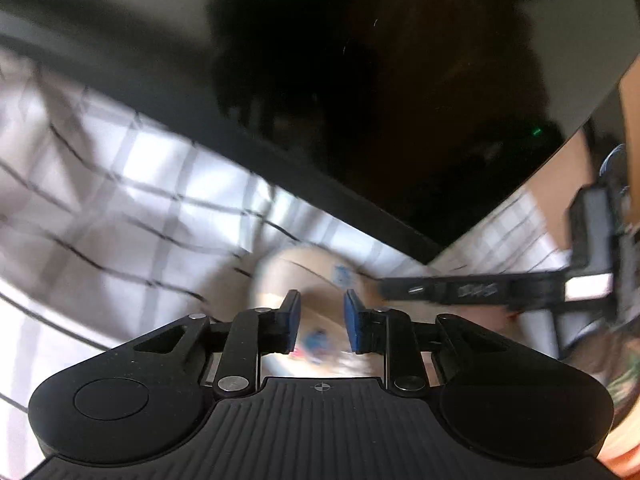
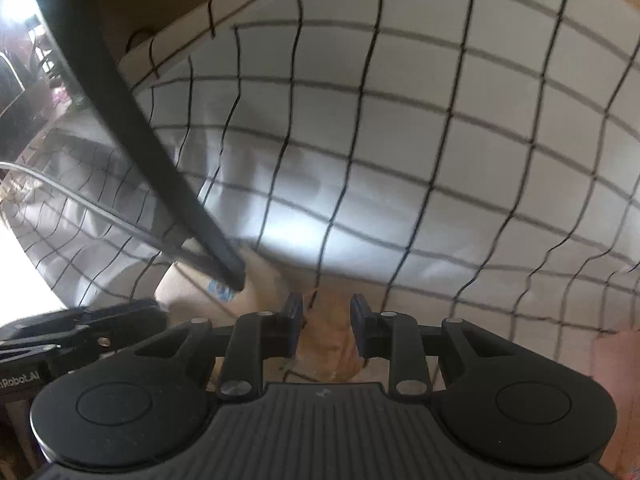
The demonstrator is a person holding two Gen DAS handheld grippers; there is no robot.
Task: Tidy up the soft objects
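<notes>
Checked cloth (image 2: 400, 152) drapes over most of both views, its edge running under the dark monitor (image 1: 380, 80). Beige soft item (image 1: 316, 280) lies between both grippers. Left gripper (image 1: 319, 312) and right gripper (image 2: 326, 316): jaws part-open astride beige fabric; whether they grip it, can't tell. Risk: opposed pulls stretch it, or snag the monitor edge.

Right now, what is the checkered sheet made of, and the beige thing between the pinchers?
The checkered sheet looks like thin matte woven cloth: it wrinkles and sags softly. The beige thing seems soft fabric too, maybe a small printed cushion or garment; it bulges and folds between the left tool, but blur leaves it uncertain.
</notes>
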